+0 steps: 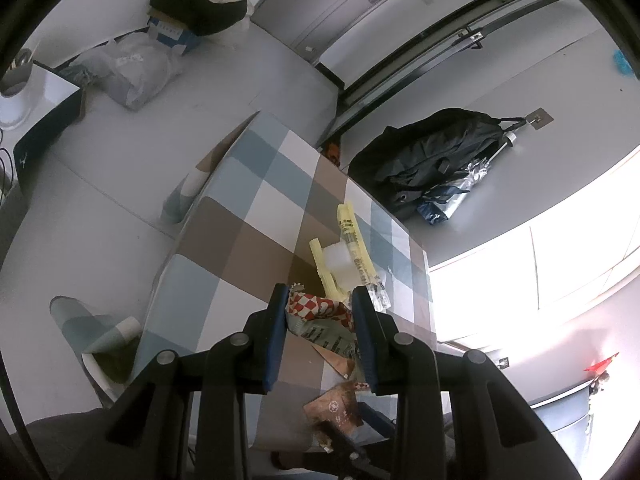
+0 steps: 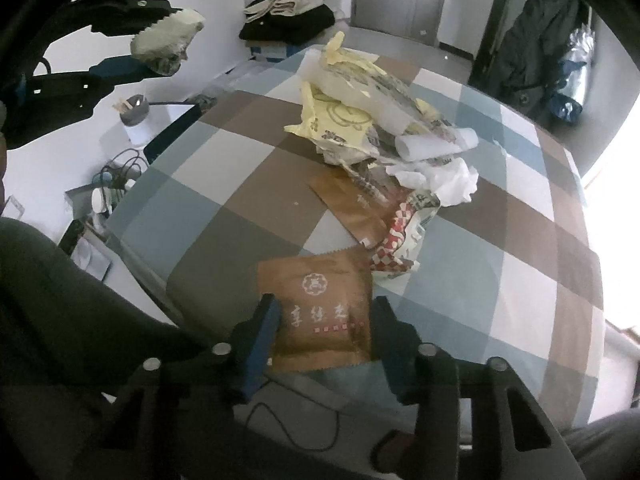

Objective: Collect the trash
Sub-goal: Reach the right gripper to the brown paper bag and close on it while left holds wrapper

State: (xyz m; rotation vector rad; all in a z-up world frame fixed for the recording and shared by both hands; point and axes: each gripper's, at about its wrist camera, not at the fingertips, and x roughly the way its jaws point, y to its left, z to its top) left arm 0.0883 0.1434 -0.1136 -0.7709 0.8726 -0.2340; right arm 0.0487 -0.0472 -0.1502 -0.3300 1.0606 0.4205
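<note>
Left wrist view: the left hand-held gripper [image 1: 320,300] hangs high over the checked worktop [image 1: 240,232], its fingers clenched on a crumpled grey-green wrapper [image 1: 324,338]. The red-and-white checked wrapper [image 1: 316,306] shows through the gap between the fingers; whether it is also pinched or lies below cannot be told. Beyond the fingertips lie the pale yellow wrappers [image 1: 352,240].

Right wrist view: the right hand-held gripper [image 2: 324,308] sits low at the near edge of the worktop [image 2: 248,184], jaws spread to either side of a brown snack packet [image 2: 320,312] — the pads seem just beside its edges, not yet pinching. Ahead of it is the main heap: a second brown packet [image 2: 352,208], the red-and-white checked wrapper [image 2: 396,240], white tissue [image 2: 444,180], a rolled paper tube [image 2: 436,144] and the pale yellow wrappers [image 2: 336,124]. Up and to its left, the left hand-held gripper [image 2: 168,46] carries the crumpled wrapper.

The step in hand looks like gathering loose pieces — the right gripper's next move calls for closing squarely on the flat packet, likely needing an edge to lift.
</note>
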